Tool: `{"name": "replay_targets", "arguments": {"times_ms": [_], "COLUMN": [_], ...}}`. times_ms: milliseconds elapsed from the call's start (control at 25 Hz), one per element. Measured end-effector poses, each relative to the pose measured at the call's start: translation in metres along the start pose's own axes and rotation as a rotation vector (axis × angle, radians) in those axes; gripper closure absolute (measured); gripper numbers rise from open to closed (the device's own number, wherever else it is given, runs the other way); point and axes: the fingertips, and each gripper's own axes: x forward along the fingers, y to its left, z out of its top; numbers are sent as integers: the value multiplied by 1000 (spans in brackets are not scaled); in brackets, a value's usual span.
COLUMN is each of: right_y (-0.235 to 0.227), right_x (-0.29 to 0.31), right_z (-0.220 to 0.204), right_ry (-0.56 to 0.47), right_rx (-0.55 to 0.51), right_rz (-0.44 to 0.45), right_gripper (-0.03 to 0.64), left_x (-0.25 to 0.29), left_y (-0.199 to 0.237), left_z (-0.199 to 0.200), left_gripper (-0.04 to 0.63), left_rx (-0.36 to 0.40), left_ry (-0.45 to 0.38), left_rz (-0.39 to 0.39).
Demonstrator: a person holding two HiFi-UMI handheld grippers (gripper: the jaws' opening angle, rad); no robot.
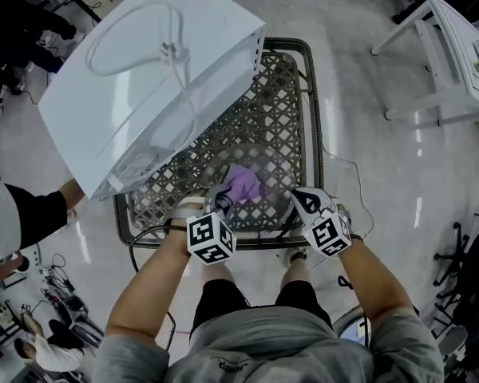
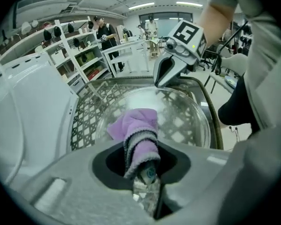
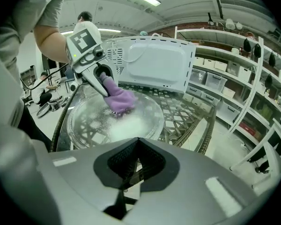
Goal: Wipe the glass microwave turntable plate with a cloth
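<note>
The clear glass turntable plate [image 2: 189, 121] lies on a woven table, also seen in the right gripper view [image 3: 86, 121]. A purple cloth [image 1: 243, 186] rests on the plate. My left gripper [image 1: 223, 199] is shut on that cloth [image 2: 136, 125] and presses it onto the glass near the plate's left side [image 3: 118, 97]. My right gripper [image 1: 300, 200] is shut on the plate's rim at the right; from the left gripper view its dark jaws [image 2: 161, 81] pinch the far edge. The plate is barely visible in the head view.
A white microwave [image 1: 152, 78] stands tilted on the back left of the dark lattice table [image 1: 279, 118], close behind the plate [image 3: 154, 64]. Its cord lies on top. A person's arm [image 1: 32, 214] reaches in at left. White tables and shelving stand around.
</note>
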Motion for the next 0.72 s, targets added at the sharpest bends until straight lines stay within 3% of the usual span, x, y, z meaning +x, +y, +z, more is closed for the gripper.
{"name": "replay_targets", "arguments": {"times_ms": [200,400,560,720], "right_y": [0,-1,1,0], "right_x": [0,-1,1,0], "right_z": [0,0,2,1], "right_ry": [9,10,12,12], "right_rx": [-7,-13,-10,-18], "right_rz": [3,2,4,2], "right_gripper": [609,608,609,609], "left_x": [-32,-42,-45,-48], "left_y": [6,9,11,2], "left_z": [-55,-70,-62,-1], "left_gripper": [502,502,502,502], "left_rx": [-24,-70,-57,-71], "left_ry": [81,85,79,-72], "left_rz": [10,20,48,30]}}
